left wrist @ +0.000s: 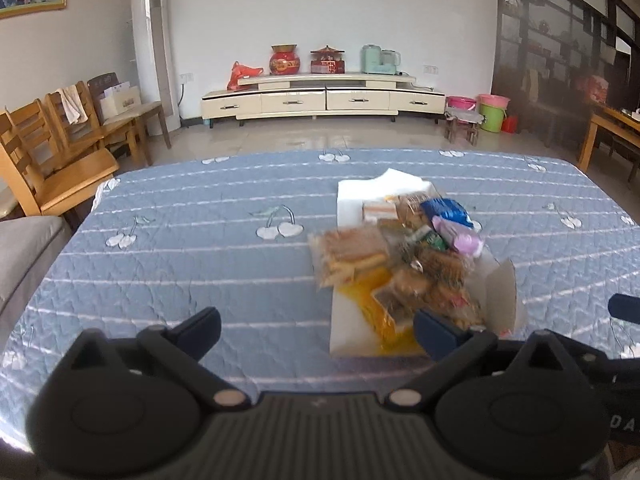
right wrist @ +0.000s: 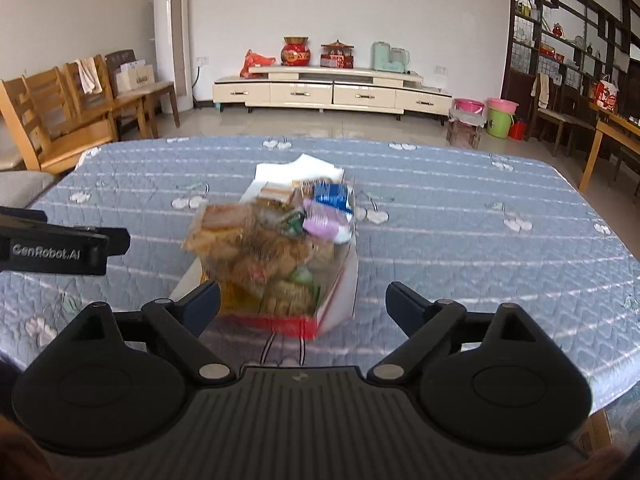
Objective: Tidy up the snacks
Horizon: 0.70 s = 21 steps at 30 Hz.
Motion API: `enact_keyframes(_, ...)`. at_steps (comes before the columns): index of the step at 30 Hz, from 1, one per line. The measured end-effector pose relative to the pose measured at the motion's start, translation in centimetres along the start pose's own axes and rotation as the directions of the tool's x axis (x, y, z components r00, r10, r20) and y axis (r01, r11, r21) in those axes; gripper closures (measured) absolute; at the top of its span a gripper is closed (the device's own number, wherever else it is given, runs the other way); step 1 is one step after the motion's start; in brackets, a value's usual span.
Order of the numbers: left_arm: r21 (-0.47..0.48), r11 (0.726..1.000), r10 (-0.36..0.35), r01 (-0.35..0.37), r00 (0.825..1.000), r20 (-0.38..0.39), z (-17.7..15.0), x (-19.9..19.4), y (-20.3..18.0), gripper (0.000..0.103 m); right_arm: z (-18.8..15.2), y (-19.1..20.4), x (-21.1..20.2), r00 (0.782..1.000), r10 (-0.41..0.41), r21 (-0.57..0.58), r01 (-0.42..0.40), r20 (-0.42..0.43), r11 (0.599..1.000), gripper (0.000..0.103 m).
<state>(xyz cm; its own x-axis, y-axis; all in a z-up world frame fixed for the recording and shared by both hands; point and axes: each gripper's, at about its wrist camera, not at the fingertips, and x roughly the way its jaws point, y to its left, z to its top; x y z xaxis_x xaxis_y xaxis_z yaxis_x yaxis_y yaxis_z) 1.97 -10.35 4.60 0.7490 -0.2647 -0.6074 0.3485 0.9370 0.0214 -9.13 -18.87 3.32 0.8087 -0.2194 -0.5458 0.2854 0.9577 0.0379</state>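
- Snacks (left wrist: 400,256) (right wrist: 272,240): heap of wrapped packets piled in a shallow white cardboard box with red trim (right wrist: 340,304) (left wrist: 502,292), sitting mid-tabletop; heap is blurred in both views.
- Packets I can pick out: blue foil packet (left wrist: 446,210) (right wrist: 330,195) at far side of heap, lilac packet (left wrist: 460,238) (right wrist: 320,222) just beside it, clear bag of tan biscuit sticks (left wrist: 348,256) (right wrist: 214,230) hanging over the box's left edge, yellow wrapper (left wrist: 372,300) at near left.
- Pile rises above the box walls; white flap (left wrist: 392,178) (right wrist: 308,164) of the box stands open at far end.
- Tabletop (left wrist: 180,248) (right wrist: 480,248): blue-grey quilted cloth with white stripes and cherry prints; wide bare cloth left and right of the box, far edge well apart from it.
- Left gripper (left wrist: 316,326): black, two fingers spread wide, nothing between them; right fingertip (left wrist: 434,330) overlaps the box's near left corner in view, contact unclear. It also shows in the right wrist view (right wrist: 116,240), left of the box.
- Right gripper (right wrist: 304,306): black, fingers spread wide and empty, near end of the box sits between them; left fingertip (right wrist: 208,302) near the box's near left corner, right one apart from it.
- Past the tabletop: open tiled floor (left wrist: 280,136), wooden chairs (left wrist: 60,152) at left, cream low cabinet (left wrist: 320,98) on far wall.
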Motion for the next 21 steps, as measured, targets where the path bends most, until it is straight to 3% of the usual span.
enact_keyframes(21,0.025,1.0,0.013,-0.013,1.0,-0.002,-1.6,-0.9,-1.3,0.001,-1.1,0.4,0.3,1.0,0.015,-0.031,-0.015,-0.011,0.999,0.0)
